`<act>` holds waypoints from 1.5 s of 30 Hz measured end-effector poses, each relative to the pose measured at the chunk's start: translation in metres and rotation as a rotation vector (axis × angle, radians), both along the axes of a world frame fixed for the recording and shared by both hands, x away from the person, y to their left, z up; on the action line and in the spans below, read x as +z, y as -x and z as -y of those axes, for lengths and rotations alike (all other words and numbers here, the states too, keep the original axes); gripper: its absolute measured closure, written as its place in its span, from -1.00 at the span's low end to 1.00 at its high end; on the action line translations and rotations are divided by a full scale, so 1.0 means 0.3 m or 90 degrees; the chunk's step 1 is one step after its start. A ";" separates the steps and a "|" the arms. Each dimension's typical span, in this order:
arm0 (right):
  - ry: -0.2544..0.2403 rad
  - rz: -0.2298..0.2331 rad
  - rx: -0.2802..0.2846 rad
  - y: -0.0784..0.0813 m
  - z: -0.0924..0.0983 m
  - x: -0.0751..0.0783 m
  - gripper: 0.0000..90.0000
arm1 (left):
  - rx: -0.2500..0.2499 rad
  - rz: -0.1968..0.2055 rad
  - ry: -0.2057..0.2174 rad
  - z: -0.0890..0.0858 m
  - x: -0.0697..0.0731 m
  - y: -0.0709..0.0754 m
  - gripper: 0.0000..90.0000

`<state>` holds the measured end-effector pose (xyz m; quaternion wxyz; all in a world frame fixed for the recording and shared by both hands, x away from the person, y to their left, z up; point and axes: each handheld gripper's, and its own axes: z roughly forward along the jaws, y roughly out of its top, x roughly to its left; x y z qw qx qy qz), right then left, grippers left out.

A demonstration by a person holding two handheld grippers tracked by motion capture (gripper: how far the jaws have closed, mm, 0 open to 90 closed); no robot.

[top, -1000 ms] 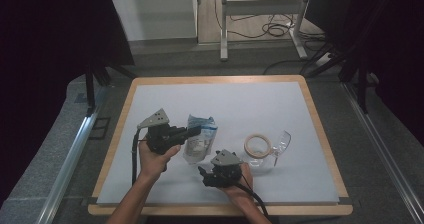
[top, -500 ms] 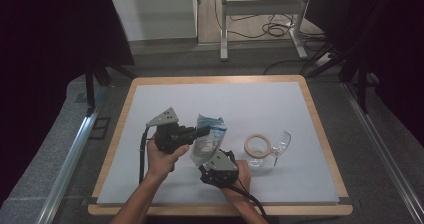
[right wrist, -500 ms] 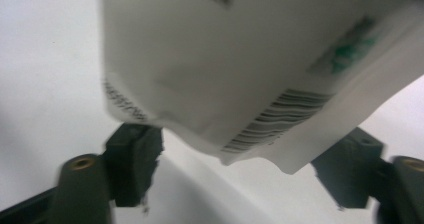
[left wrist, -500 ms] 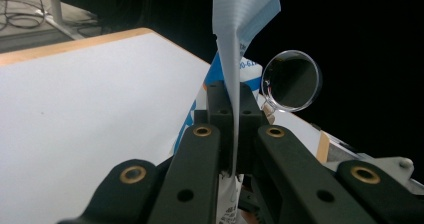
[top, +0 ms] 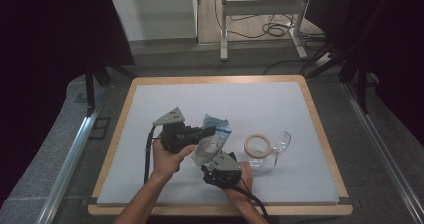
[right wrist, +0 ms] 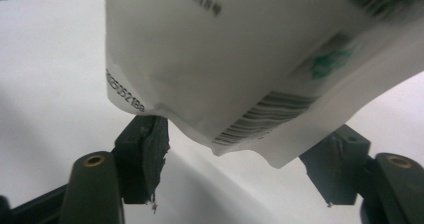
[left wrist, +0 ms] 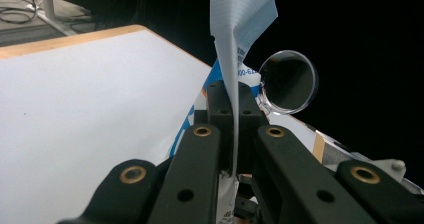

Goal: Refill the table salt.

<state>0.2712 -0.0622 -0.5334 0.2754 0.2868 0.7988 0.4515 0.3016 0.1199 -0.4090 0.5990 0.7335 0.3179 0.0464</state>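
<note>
Our left tongs [left wrist: 234, 109] are clenched on the pouch's [top: 212, 139] top edge, lifting it off the worktop [top: 150, 104]. Our right tongs [right wrist: 245, 159] gape released under its lower edge. Beyond the pouch, tape [top: 258, 145] and goggles [top: 280, 145] lie; bare room elsewhere.

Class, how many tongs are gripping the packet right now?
1. The left tongs are clamped on the packet; the right tongs sit open beneath its lower corner.
</note>
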 end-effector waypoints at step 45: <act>-0.031 -0.038 -0.005 0.081 0.059 0.033 -0.04 | 0.004 0.007 -0.039 0.059 0.011 -0.005 1.00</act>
